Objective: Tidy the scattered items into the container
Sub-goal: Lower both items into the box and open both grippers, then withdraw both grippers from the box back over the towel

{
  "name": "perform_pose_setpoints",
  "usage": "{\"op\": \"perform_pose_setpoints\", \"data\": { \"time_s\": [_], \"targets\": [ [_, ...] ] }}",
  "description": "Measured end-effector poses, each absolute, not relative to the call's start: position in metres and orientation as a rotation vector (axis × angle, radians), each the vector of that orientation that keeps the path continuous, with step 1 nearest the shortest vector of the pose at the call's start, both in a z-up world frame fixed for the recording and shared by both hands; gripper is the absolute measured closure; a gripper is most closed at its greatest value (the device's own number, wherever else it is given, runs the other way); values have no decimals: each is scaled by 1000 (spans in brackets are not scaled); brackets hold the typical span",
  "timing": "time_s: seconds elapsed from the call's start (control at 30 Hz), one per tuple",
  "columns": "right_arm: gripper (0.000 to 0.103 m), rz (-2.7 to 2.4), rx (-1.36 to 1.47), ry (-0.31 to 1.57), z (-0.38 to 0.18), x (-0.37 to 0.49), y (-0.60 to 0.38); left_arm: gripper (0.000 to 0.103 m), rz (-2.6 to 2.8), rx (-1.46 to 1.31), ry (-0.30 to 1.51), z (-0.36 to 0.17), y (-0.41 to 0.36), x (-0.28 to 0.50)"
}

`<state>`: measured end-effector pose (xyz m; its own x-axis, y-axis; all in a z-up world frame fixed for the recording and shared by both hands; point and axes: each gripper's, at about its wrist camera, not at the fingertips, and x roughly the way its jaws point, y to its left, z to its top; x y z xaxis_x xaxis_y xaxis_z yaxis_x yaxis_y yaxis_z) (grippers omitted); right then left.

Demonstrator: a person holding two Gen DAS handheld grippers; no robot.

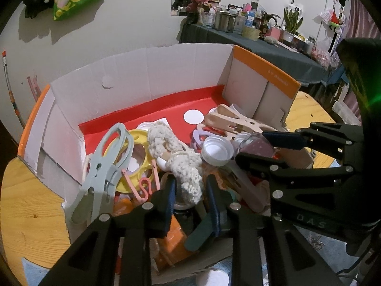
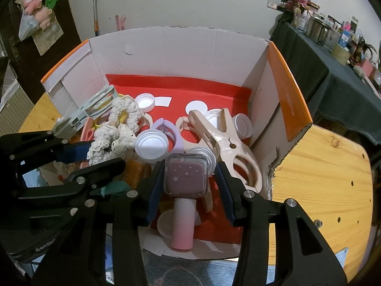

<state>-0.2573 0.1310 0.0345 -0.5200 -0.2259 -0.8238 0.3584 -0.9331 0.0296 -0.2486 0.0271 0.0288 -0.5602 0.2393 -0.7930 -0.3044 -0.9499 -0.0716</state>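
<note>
A cardboard box (image 1: 147, 71) (image 2: 181, 54) with a red floor and orange flaps holds several items. My left gripper (image 1: 189, 190) is over the box's near side, jaws open around the lower end of a cream crocheted piece (image 1: 183, 164) (image 2: 114, 131); it shows from the side in the right wrist view (image 2: 95, 157). My right gripper (image 2: 188, 181) is open, its fingers either side of a pink bottle with a mauve starred square cap (image 2: 184, 174) lying in the box. It shows in the left wrist view (image 1: 257, 147).
In the box lie a grey-blue clip (image 1: 104, 162), a yellow ring (image 1: 140, 152), a beige clip (image 2: 223, 138) (image 1: 233, 119), white caps (image 2: 151, 144) (image 1: 216, 150) and a lilac ring (image 2: 164, 128). The box stands on a round wooden table (image 2: 321, 178). A cluttered dark-clothed table (image 1: 262, 45) stands behind.
</note>
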Motion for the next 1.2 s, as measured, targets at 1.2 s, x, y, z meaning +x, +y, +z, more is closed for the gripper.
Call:
{"op": "perform_pose_setpoints", "data": {
  "time_s": [1.2],
  "targets": [
    [44, -2513, 1246, 208, 61, -241, 133, 65, 2569, -1188, 120, 61, 23, -228]
  ]
}}
